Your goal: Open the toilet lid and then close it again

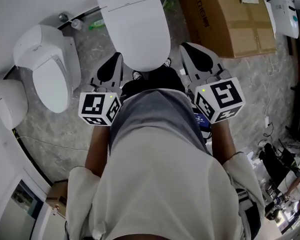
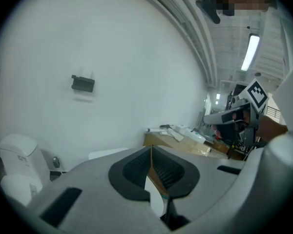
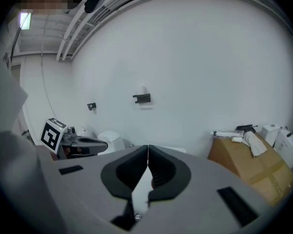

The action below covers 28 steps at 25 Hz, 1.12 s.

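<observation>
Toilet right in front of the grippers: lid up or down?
Down. In the head view the toilet lid lies flat, one smooth white oval; no seat ring or opening shows.

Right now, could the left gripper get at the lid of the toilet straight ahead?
Probably yes: the left gripper sits beside the front edge of the closed lid, nothing between them, though its shut jaws must open to grasp it.

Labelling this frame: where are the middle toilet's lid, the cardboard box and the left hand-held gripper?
middle toilet's lid point(image 1: 135, 29), head view, middle of its top.
cardboard box point(image 1: 225, 20), head view, its top face.
left hand-held gripper point(image 2: 151, 149), left gripper view, where its tips meet.
</observation>
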Each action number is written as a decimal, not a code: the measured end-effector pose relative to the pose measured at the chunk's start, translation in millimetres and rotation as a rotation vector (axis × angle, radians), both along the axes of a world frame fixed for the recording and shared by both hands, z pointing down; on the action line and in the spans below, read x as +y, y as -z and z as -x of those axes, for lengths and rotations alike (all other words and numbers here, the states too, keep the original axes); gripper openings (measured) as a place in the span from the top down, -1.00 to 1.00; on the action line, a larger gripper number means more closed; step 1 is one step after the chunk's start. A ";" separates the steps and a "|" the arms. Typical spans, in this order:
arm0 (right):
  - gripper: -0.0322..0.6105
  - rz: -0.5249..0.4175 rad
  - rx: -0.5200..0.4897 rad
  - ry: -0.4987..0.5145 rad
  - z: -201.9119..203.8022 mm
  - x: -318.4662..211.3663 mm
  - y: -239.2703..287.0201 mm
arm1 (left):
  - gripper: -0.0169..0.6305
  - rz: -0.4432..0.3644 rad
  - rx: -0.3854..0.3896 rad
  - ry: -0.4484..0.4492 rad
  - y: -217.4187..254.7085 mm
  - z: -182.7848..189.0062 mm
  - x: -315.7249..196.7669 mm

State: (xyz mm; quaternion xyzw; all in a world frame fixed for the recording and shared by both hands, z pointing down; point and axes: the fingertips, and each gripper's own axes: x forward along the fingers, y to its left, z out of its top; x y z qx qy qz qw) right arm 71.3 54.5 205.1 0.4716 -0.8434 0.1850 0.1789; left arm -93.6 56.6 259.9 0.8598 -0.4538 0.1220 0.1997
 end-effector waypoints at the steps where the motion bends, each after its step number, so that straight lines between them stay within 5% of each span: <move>1: 0.87 -0.003 -0.003 0.005 1.1 0.0 2.2 | 0.90 -0.016 0.010 0.013 8.2 2.8 -2.0; 13: 0.87 0.002 -0.054 0.053 12.4 7.0 9.4 | 0.91 -0.073 0.048 0.175 47.8 31.0 -8.9; 28: 0.87 0.032 -0.050 0.038 12.0 8.9 1.9 | 0.91 -0.023 0.040 0.177 34.9 30.8 -1.0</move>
